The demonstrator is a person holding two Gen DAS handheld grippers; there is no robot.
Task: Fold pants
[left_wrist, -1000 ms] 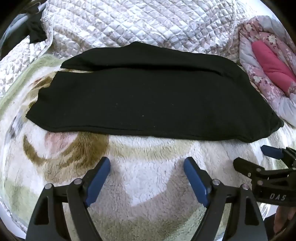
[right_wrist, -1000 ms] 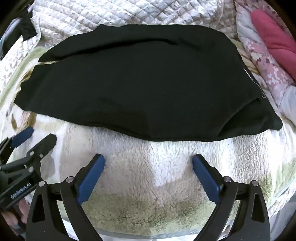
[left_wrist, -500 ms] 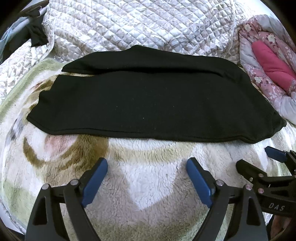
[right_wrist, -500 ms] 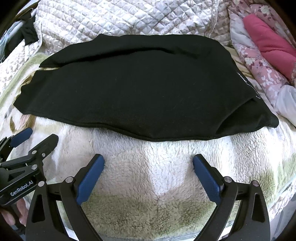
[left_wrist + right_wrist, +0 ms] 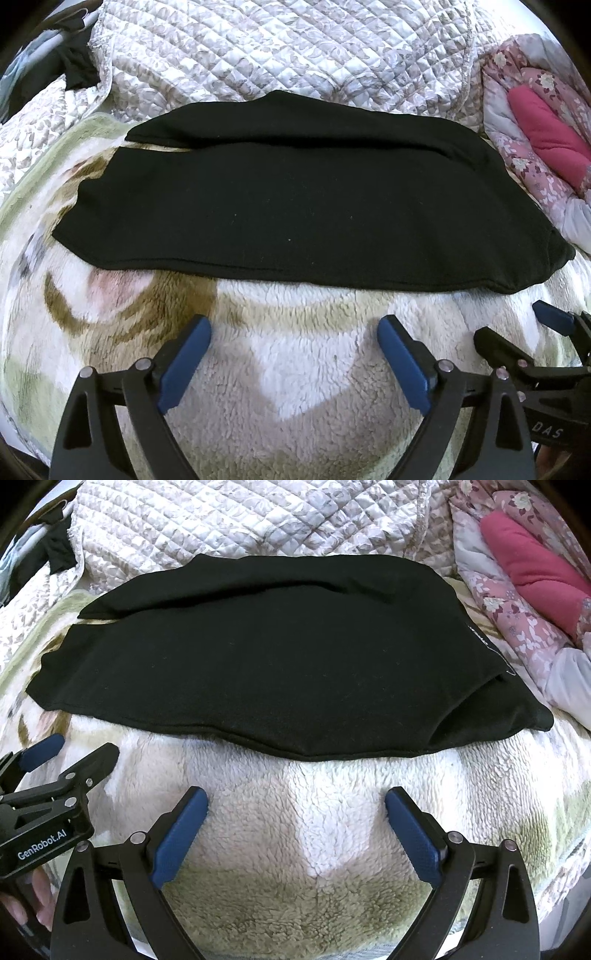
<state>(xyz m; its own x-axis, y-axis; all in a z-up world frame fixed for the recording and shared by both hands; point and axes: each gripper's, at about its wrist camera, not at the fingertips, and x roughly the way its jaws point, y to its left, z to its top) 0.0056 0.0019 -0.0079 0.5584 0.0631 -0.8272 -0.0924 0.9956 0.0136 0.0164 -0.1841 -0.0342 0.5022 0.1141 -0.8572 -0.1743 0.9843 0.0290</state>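
Black pants (image 5: 295,206) lie folded lengthwise into a long flat band across a fleece blanket; they also show in the right wrist view (image 5: 280,657), with the waistband end at the right. My left gripper (image 5: 293,328) is open and empty, a little in front of the pants' near edge. My right gripper (image 5: 295,799) is open and empty too, just short of the near edge. Each gripper shows at the side of the other's view: the right one (image 5: 517,328), the left one (image 5: 74,753).
The fleece blanket (image 5: 295,387) with a brown and green pattern covers the near surface. A quilted cover (image 5: 295,48) lies behind the pants. A pink floral duvet with a red pillow (image 5: 546,133) sits at the right. A dark cloth (image 5: 74,70) lies far left.
Both grippers have drawn back a little from the pants and stayed open. The pants have not moved.
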